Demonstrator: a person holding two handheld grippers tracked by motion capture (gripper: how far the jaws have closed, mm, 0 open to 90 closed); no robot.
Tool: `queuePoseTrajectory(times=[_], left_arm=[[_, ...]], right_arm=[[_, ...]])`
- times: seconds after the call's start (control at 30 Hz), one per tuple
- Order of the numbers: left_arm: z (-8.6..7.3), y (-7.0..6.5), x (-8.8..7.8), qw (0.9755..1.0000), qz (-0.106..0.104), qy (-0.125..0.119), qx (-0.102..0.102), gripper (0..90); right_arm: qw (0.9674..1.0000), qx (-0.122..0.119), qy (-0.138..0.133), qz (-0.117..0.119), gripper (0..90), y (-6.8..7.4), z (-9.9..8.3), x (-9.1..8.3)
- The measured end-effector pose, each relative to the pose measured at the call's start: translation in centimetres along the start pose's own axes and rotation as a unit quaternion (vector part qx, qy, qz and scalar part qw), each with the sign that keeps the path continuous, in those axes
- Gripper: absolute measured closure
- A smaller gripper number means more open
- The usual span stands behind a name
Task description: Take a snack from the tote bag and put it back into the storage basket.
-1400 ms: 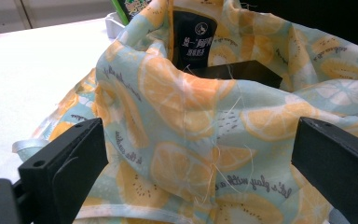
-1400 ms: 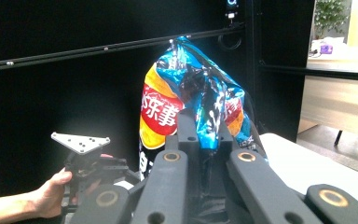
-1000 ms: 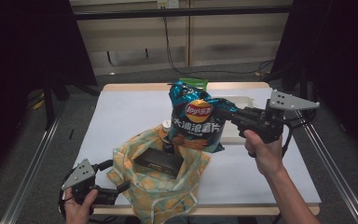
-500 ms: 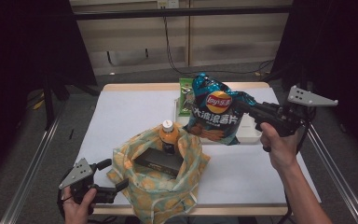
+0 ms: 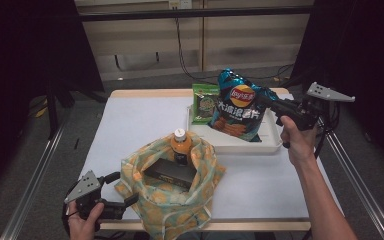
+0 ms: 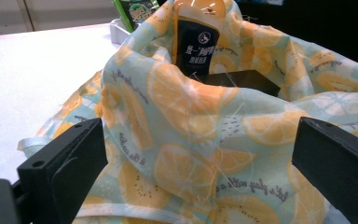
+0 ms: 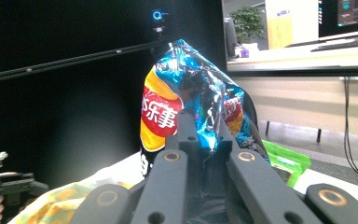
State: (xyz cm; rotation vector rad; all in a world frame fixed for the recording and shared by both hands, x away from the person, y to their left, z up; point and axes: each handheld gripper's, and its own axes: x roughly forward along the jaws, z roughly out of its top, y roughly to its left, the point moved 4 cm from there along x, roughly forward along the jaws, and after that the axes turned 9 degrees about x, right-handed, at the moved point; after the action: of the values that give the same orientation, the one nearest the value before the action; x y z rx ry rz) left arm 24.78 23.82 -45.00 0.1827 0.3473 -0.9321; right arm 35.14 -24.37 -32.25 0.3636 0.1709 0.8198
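Nearest the person, at about seven o'clock on the white table (image 5: 130,125), the left gripper (image 5: 125,204) rests by the front edge with its jaws spread wide, pointing toward three o'clock at the lemon-print cloth bag (image 5: 172,200). From the left gripper view the bag (image 6: 200,140) fills the gap between the two black jaws, yet neither pad presses on the fabric. Inside the bag a black box (image 5: 171,172) lies flat, and just behind it, toward twelve o'clock, an orange-capped bottle (image 5: 181,145) stands upright against the bag's far rim; the left gripper view shows the same bottle (image 6: 199,42) with its dark label and the box (image 6: 242,79) beside it.

Farther off, at about one o'clock, a white tray (image 5: 240,145) sits on the table. Over the tray, the right gripper (image 5: 267,102) is clamped on the side edge of a blue chip bag (image 5: 237,107), holding it upright, its bottom low over the tray; whether it touches the tray cannot be told. In the right gripper view the jaws are pinched together on the crinkled foil of the chip bag (image 7: 186,102). Behind and to the nine o'clock side of the chip bag, a green snack packet (image 5: 204,102) lies in the tray's far corner.
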Motion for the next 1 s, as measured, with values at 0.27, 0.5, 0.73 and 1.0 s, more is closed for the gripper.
queuePoseTrajectory(times=[0.27,0.5,0.73,1.0], left_arm=[[0.1,0.3,-0.1,0.9999,0.011,0.002,-0.007,2.6],[0.1,0.4,0.3,0.9999,0.008,0.005,-0.005,2.6],[0.1,0.4,0.5,1.0,0.002,0.007,-0.005,2.6],[0.1,0.3,0.6,1.0,-0.003,0.007,-0.003,2.6]], right_arm=[[0.9991,0.002,0.029,-0.032,87.8,-3.2,-0.1,1.7],[0.9972,0.009,0.045,-0.059,87.8,-5.7,-0.2,2.6],[0.9951,0.028,0.049,-0.081,87.8,-8.3,-0.8,3.3],[0.9908,0.04,0.065,-0.112,87.8,-10.4,-1.3,4.0]])
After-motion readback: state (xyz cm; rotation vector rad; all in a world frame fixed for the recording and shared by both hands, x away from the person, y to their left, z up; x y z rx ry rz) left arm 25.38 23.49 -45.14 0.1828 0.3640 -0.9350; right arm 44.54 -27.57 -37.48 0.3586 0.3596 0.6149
